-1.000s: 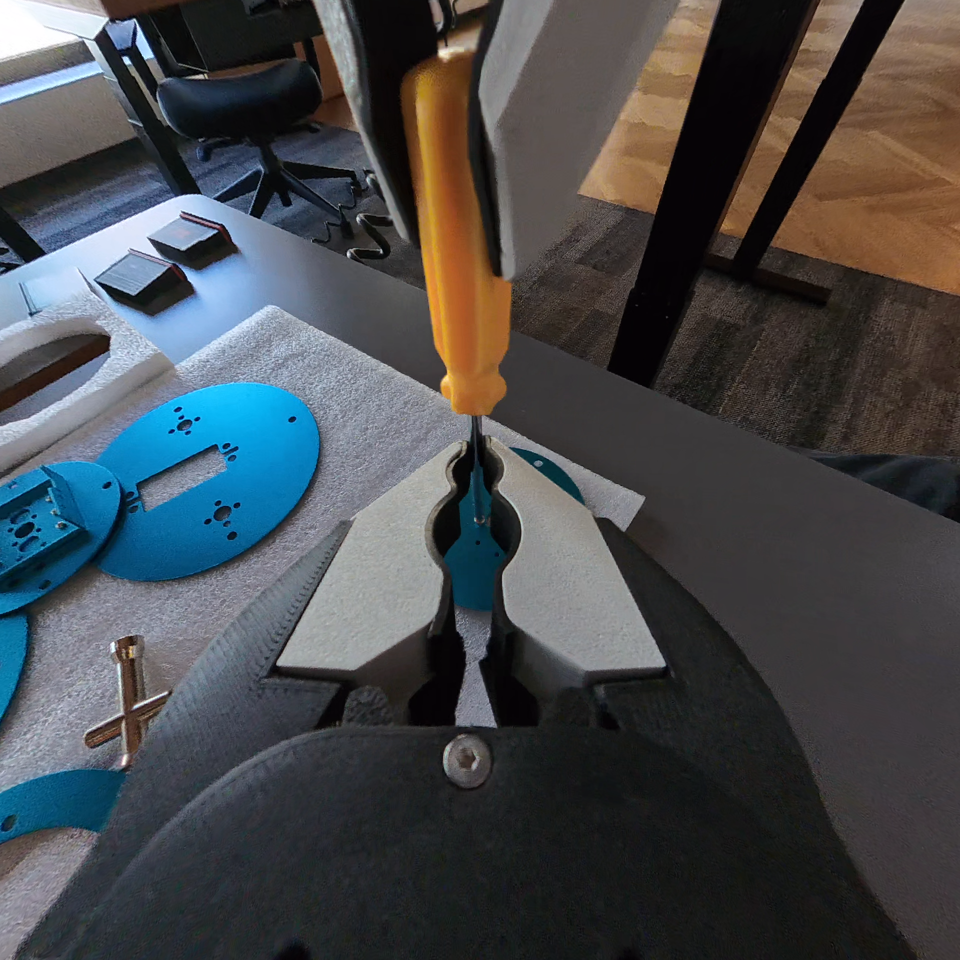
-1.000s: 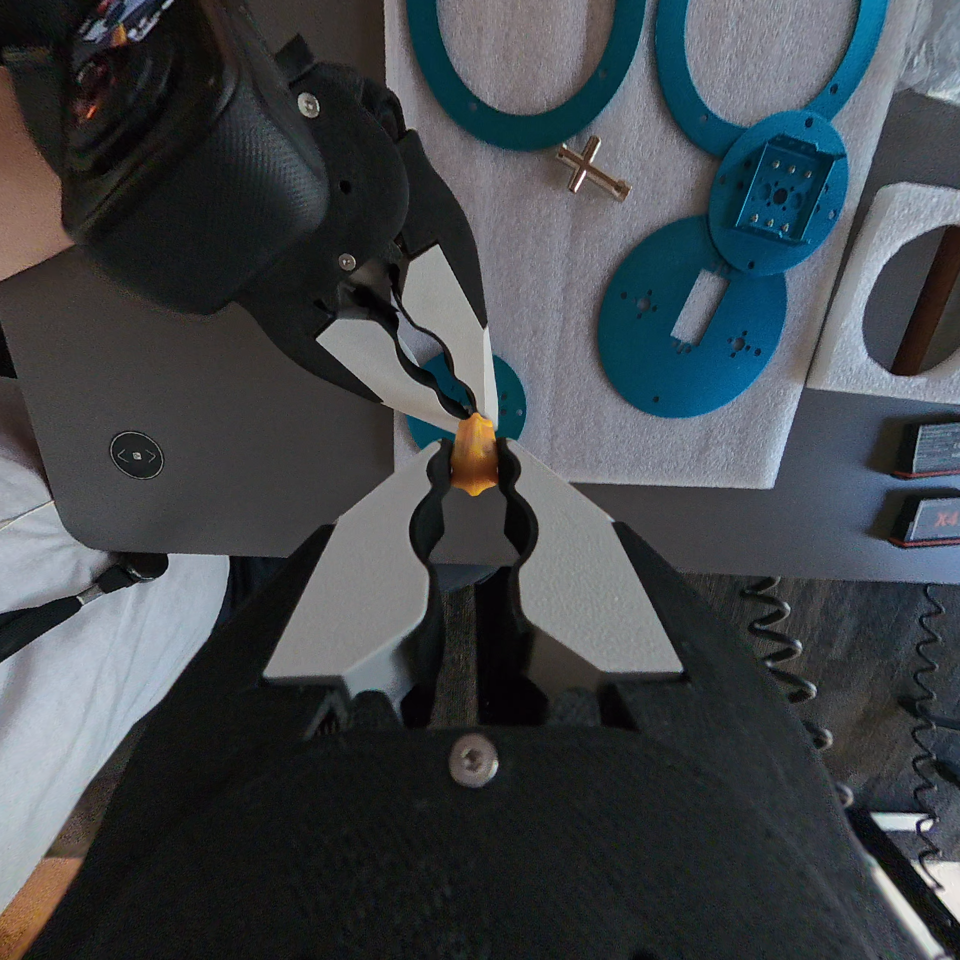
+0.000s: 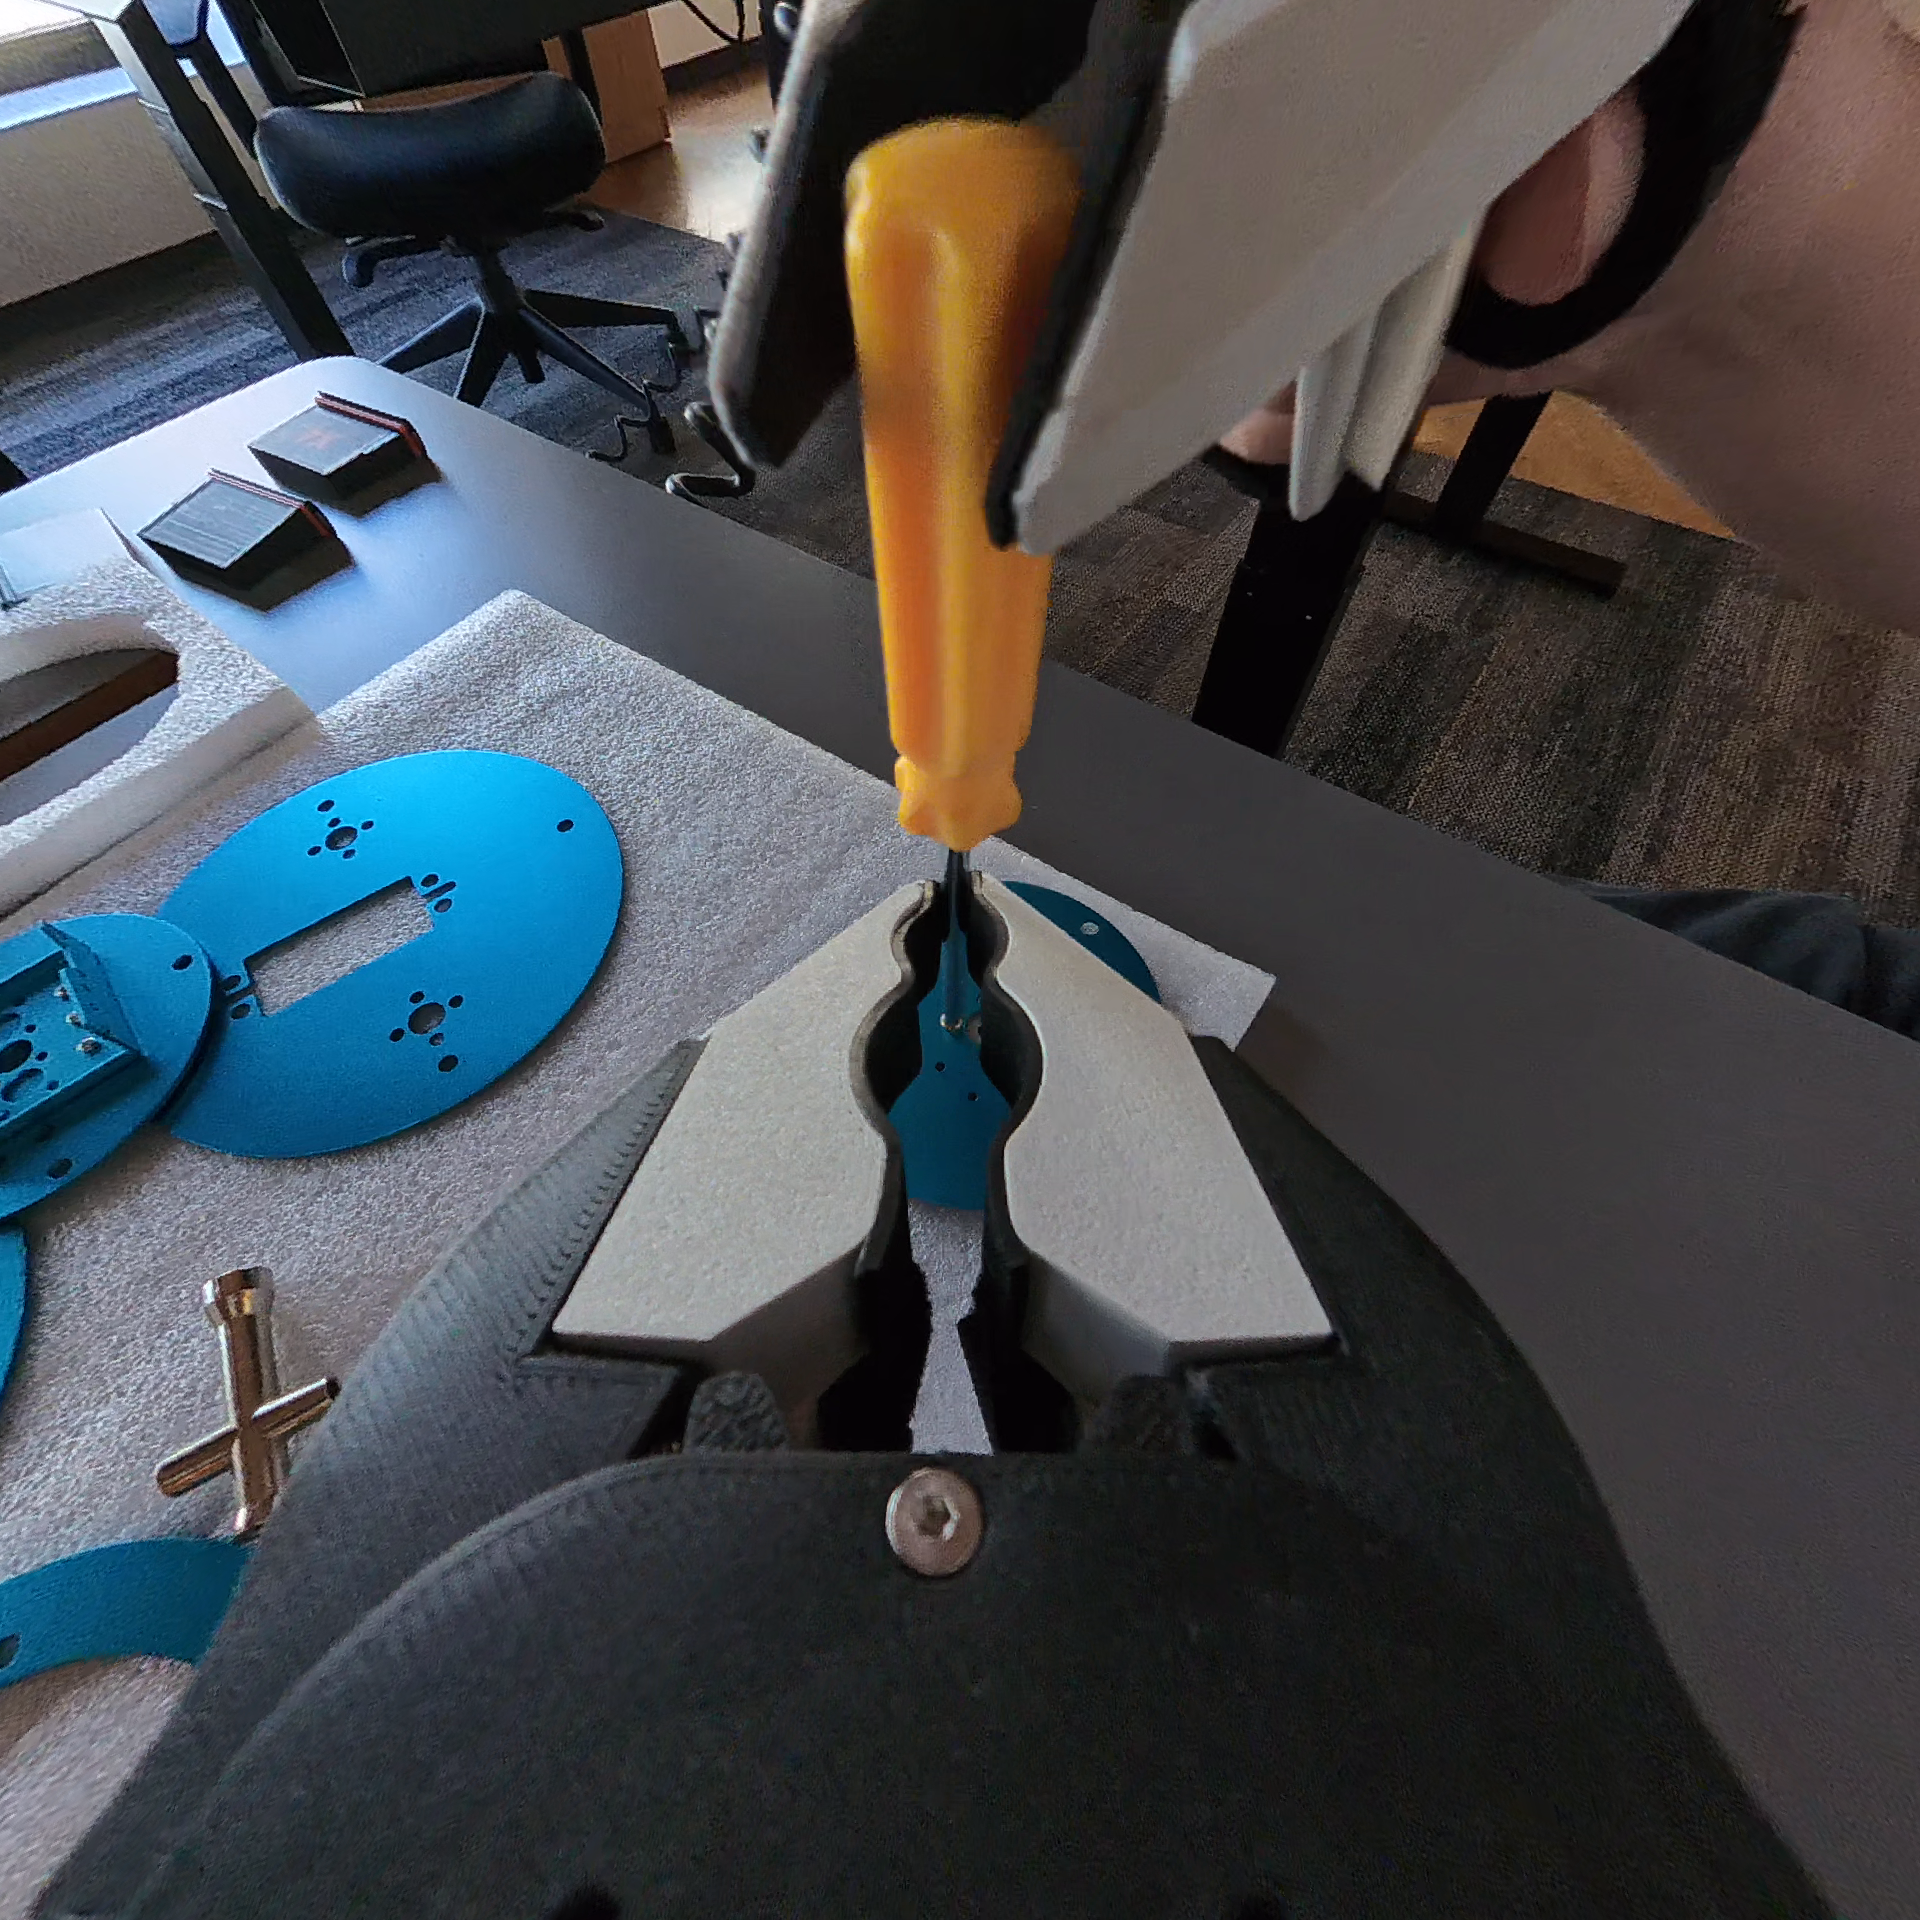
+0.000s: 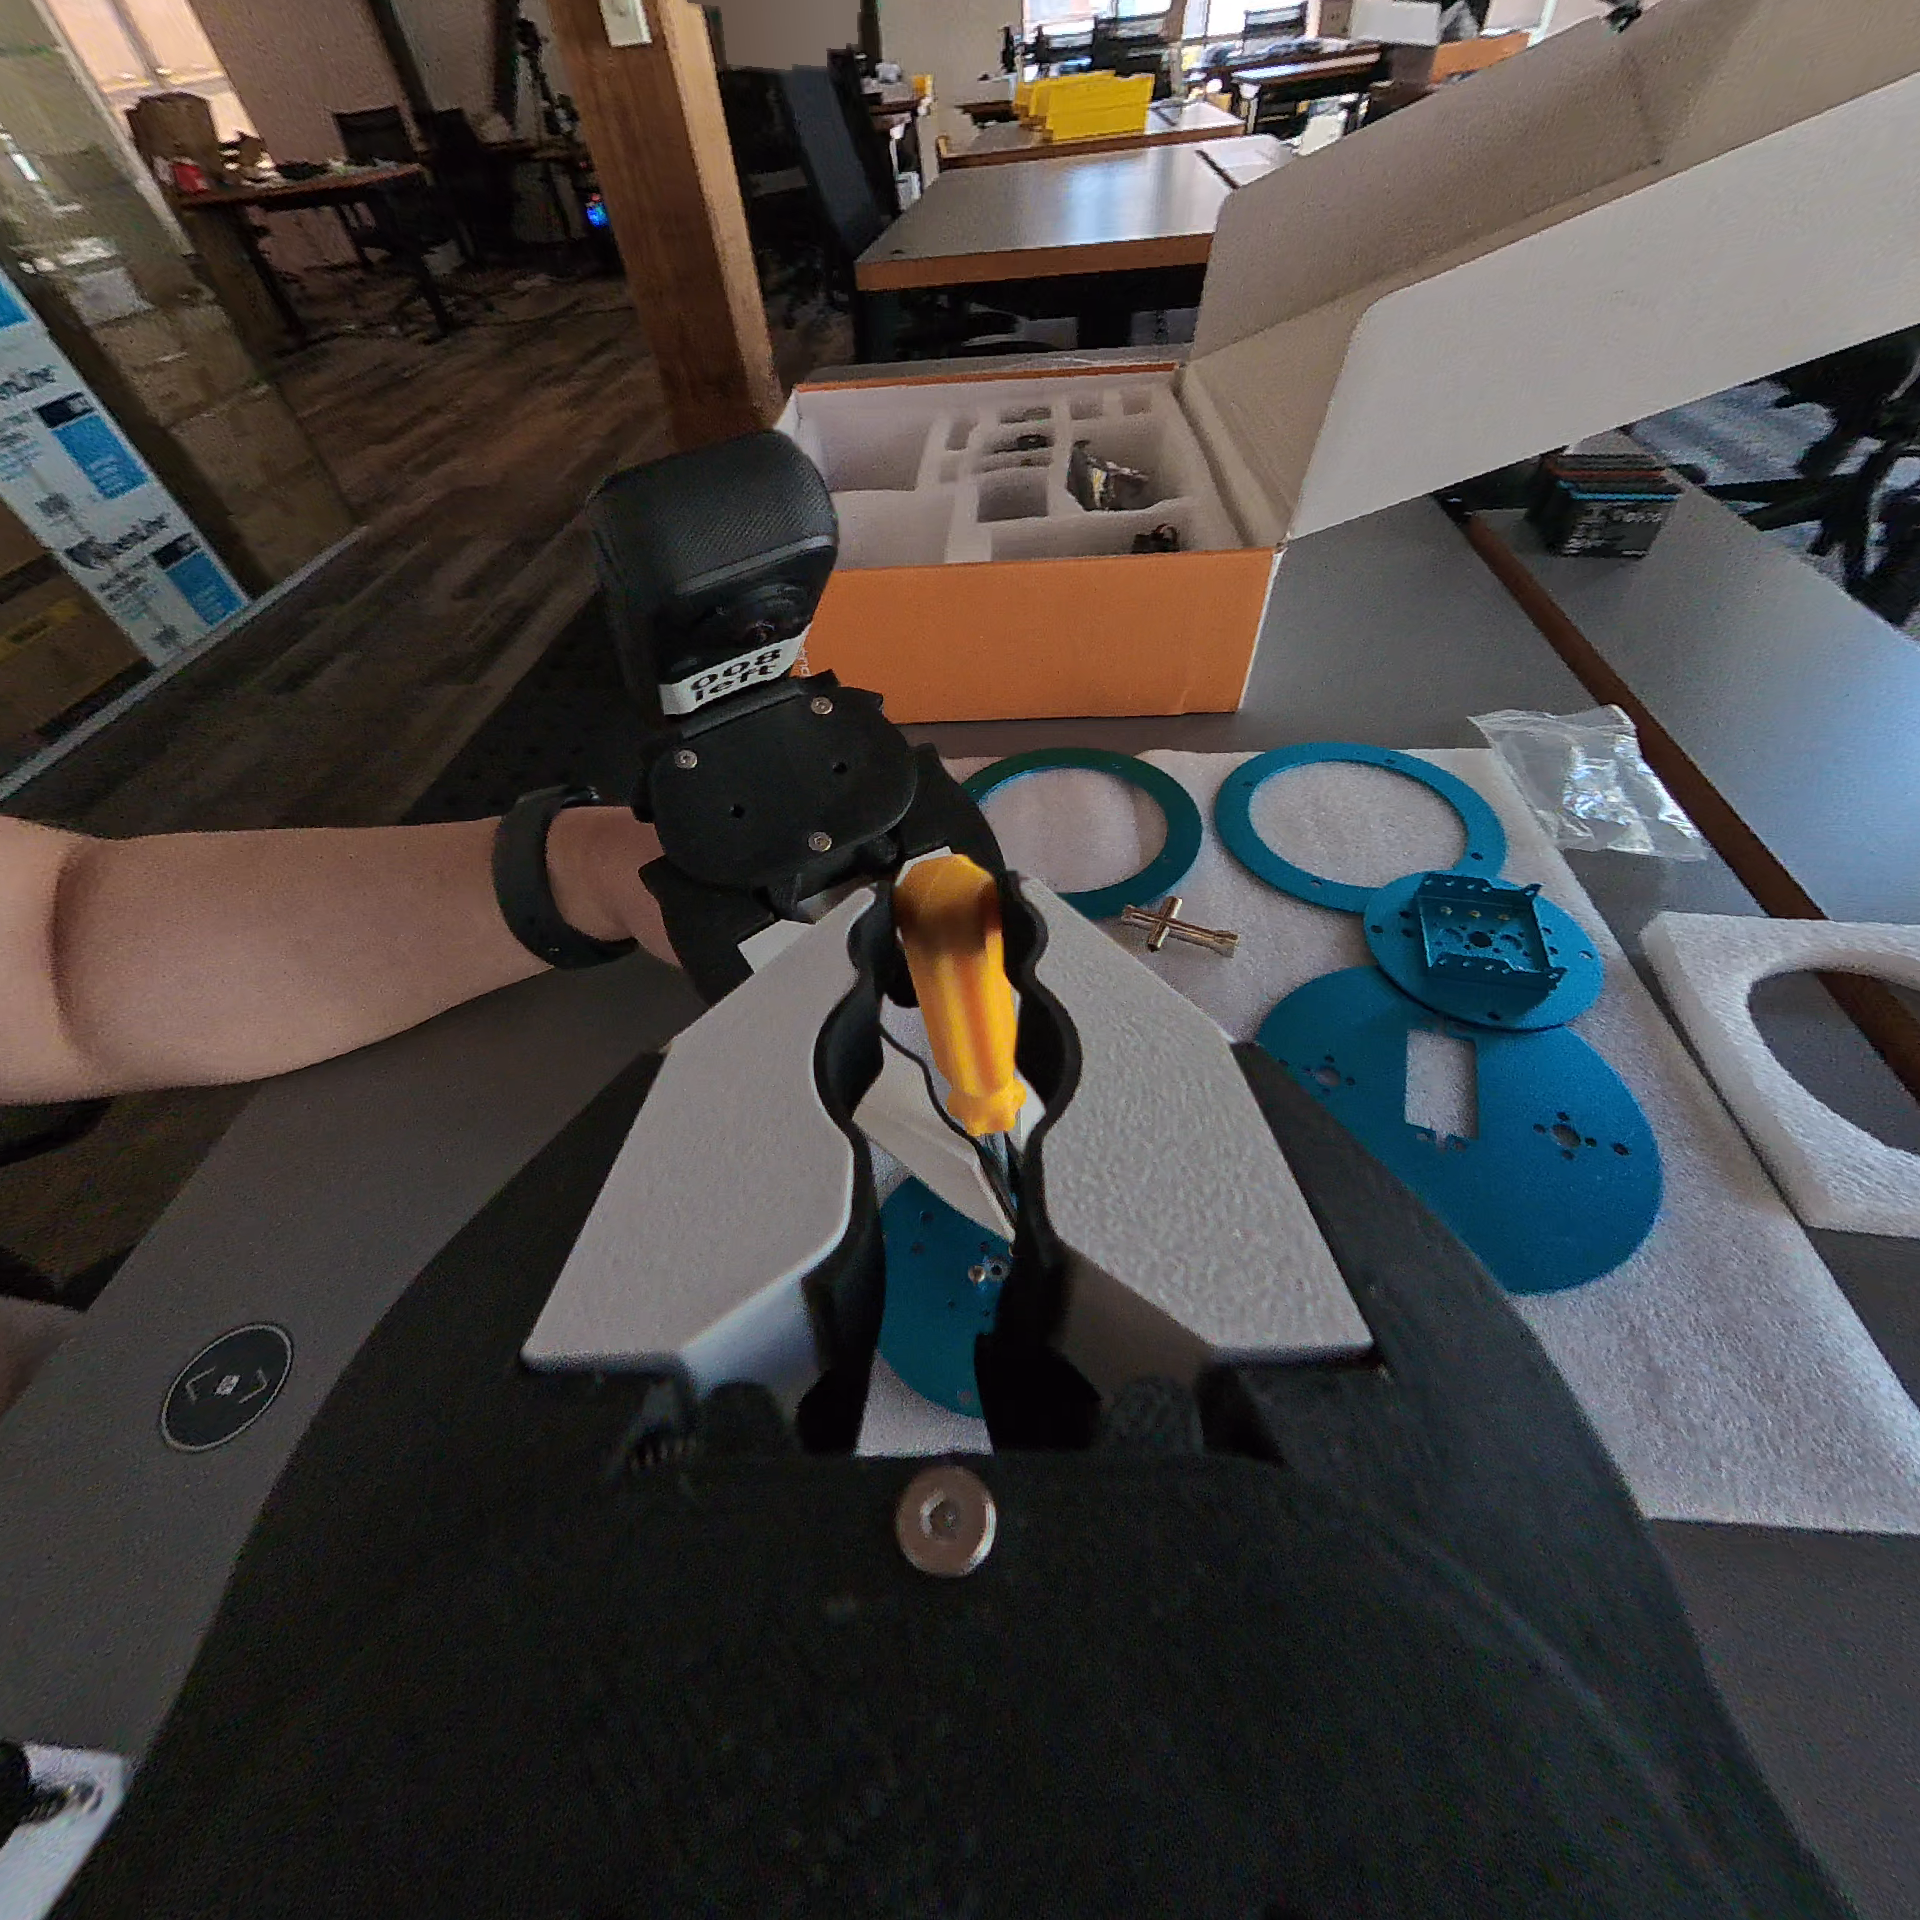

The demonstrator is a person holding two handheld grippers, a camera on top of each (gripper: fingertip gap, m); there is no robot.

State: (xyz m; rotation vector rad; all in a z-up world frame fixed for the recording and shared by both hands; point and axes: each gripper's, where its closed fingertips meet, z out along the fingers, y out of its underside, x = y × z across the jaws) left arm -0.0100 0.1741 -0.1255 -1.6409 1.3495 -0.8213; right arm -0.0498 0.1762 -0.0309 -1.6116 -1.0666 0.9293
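My right gripper (image 4: 951, 900) is shut on the handle of an orange screwdriver (image 4: 961, 1023), which stands nearly upright. In the left wrist view the right gripper (image 3: 894, 478) grips the screwdriver (image 3: 951, 520) from above. Its thin shaft runs down to a screw (image 3: 954, 1023) on a small blue disc (image 3: 945, 1143) lying on white foam. My left gripper (image 3: 953, 899) is shut, its fingertips pinching the shaft just below the handle. The left gripper (image 4: 992, 1184) and the hand that holds it also show in the right wrist view, over the disc (image 4: 930, 1278).
On the foam sheet (image 4: 1714, 1403) lie a large blue plate (image 4: 1475, 1132), a blue bracket disc (image 4: 1481, 945), two blue rings (image 4: 1361, 826), and a metal cross wrench (image 3: 244, 1392). An open orange box (image 4: 1039, 623) stands behind. The table's edge runs close on the right of the left wrist view. The tips of one gripper are about 10 cm away from the tips of the other. My left tips are roughly 15 cm from the large blue plate (image 4: 1475, 1132). My left wrist view (image 3: 397, 886) looks at it from another angle.
The right gripper has tilted from looking straight down to looking across the table. The screwdriver handle leans a little more; its tip stays on the disc. The left gripper stays shut on the shaft.
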